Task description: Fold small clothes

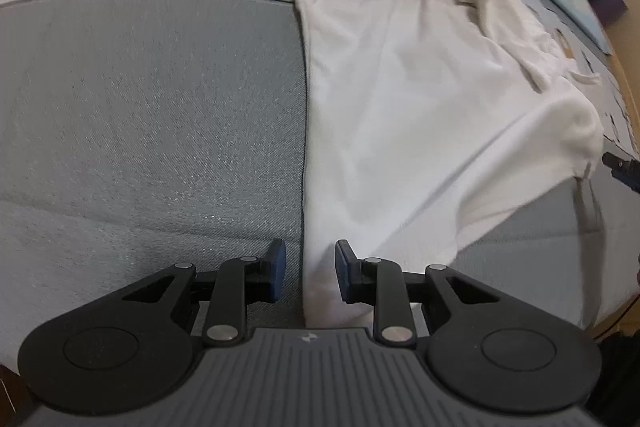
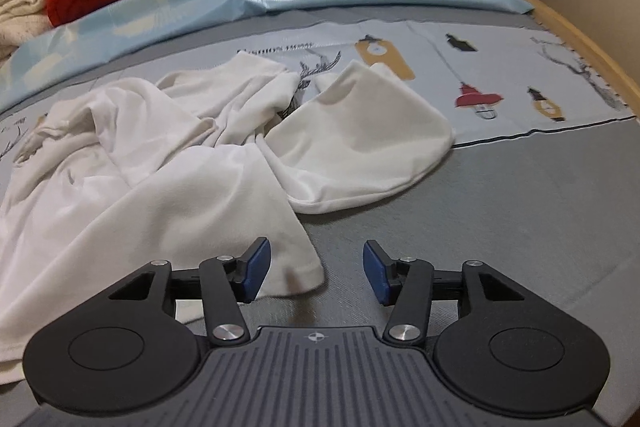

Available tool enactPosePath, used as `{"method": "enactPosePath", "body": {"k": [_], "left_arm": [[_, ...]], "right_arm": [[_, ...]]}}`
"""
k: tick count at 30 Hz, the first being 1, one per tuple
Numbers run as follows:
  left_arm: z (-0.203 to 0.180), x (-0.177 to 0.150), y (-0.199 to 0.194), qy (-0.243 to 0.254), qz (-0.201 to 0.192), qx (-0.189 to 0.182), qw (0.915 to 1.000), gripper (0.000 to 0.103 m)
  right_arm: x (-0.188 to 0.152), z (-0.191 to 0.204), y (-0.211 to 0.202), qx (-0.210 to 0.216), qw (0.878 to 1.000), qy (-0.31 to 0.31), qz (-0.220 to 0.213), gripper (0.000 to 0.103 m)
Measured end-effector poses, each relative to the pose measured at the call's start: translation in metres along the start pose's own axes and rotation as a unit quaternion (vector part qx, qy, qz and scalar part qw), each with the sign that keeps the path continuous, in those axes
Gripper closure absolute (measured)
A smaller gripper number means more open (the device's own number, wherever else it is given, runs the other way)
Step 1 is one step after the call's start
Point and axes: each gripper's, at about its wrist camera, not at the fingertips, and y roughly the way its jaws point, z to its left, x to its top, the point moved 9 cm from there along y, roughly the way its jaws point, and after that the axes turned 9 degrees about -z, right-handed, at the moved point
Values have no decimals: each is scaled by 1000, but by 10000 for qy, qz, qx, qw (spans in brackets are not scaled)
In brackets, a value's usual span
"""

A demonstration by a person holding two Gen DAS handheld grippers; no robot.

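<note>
Status: folding not yet begun. The white garment (image 2: 192,163) lies crumpled on the bed (image 1: 152,131), over the grey band and the printed sheet, with 1 sleeve (image 2: 360,139) thrown out to the side and the upper part bunched.

Left tongs (image 1: 310,271): narrowly parted, straddling the garment's straight side edge near its lower corner; the pads do not press the cloth.

Right tongs (image 2: 316,273): parted wider, empty, with the opposite lower hem corner lying between the pads, untouched.

Judgement: both hem corners are lined up for pickup. Spreading flat, folding the sleeves in and doubling the body all remain outstanding.
</note>
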Motion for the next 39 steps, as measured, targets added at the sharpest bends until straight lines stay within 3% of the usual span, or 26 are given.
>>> {"method": "enactPosePath", "body": {"k": [9,10,11,12,13,20,24,27,29,31,33,36,38,39], "left_arm": [[-18,-2,23,578,239,220,9978,74],[-18,-2,23,613,231,239,9976,74],[-18,-2,23,653,211,266,9973,77],[-18,-2,23,707,192,304,9968,86],[-19,-3,21,754,174,315,9965,96],[-24,-8,-9,1081,-164,241,9937,99],[-21,-17,-25,1345,-203,250,9904,99],[-12,-37,-31,1689,59,328,9851,99],[-9,-56,-30,2006,384,381,9782,99],[-12,-71,-29,2344,635,383,9693,98],[-16,-75,-32,2619,596,458,9622,97],[-24,-66,-43,2515,270,313,9670,97],[-30,-61,-47,2378,152,192,9710,97],[-34,-61,-47,2388,151,165,9708,97]], "right_arm": [[-7,13,41,76,9988,-38,484,51],[-9,13,44,94,9985,-29,546,61],[-11,14,46,124,9982,-15,594,84],[-12,14,46,161,9978,6,641,95],[-12,14,44,218,9977,57,632,100],[-2,-4,-10,596,9977,138,294,101],[-16,-29,-43,806,9955,183,458,102],[-53,-40,-62,1074,9876,-38,1145,102],[-91,-44,-72,1258,9729,-303,1915,102],[-121,-44,-83,1370,9578,-749,2413,102],[-129,-42,-90,1373,9551,-1023,2420,101],[-122,-38,-96,1357,9606,-1148,2136,98],[-113,-35,-96,1389,9646,-1052,1979,81],[-108,-33,-95,1392,9664,-999,1917,78]]}}
